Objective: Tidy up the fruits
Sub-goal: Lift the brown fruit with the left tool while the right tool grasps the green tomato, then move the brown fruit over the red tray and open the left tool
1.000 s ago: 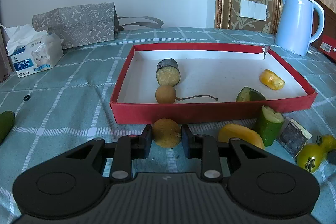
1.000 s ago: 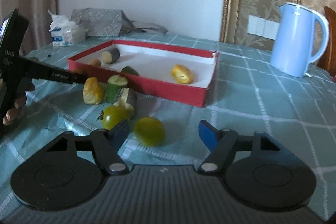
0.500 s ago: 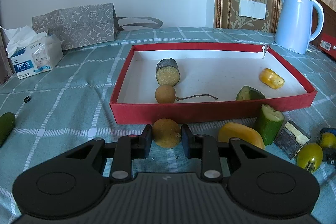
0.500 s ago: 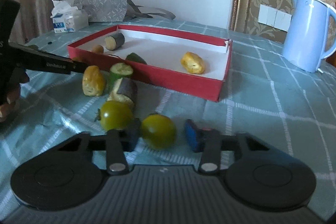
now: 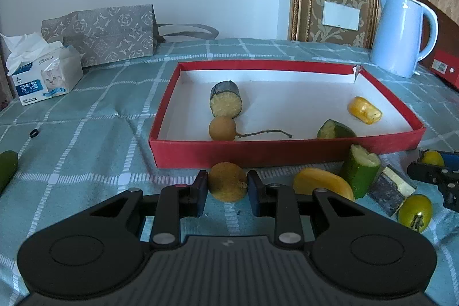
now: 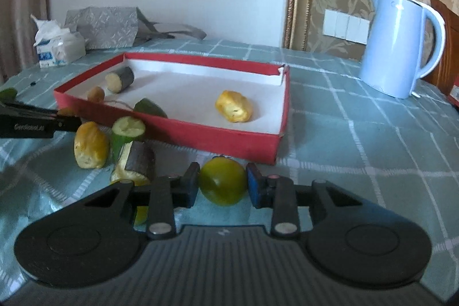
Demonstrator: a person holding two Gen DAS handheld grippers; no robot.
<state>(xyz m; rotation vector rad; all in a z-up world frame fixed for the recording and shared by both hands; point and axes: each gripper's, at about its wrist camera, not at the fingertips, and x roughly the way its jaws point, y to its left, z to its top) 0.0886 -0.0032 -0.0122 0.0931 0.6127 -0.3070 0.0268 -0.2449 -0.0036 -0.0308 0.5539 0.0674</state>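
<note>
My left gripper (image 5: 228, 185) is shut on a brown longan (image 5: 227, 181) just in front of the red tray (image 5: 287, 151). My right gripper (image 6: 223, 185) is shut on a green tomato (image 6: 223, 185) and holds it off the cloth near the tray's (image 6: 200, 134) front wall. The tray holds a dark-skinned chunk (image 5: 226, 103), a longan with a stem (image 5: 222, 128), a green piece (image 5: 334, 130) and a yellow piece (image 5: 365, 110). On the cloth in front lie a yellow piece (image 5: 322, 183), a cucumber chunk (image 5: 360, 174), a dark chunk (image 5: 388, 191) and another green tomato (image 5: 414, 212).
A blue kettle (image 5: 401, 33) stands at the back right. A tissue pack (image 5: 43, 76) and a grey paper bag (image 5: 100, 36) stand at the back left. A green item (image 5: 7, 169) lies at the left edge. A small black ring (image 5: 33, 133) lies on the checked cloth.
My right gripper has closed on the green tomato and lifted it toward the tray. My left gripper has stayed shut on the longan, almost still.
</note>
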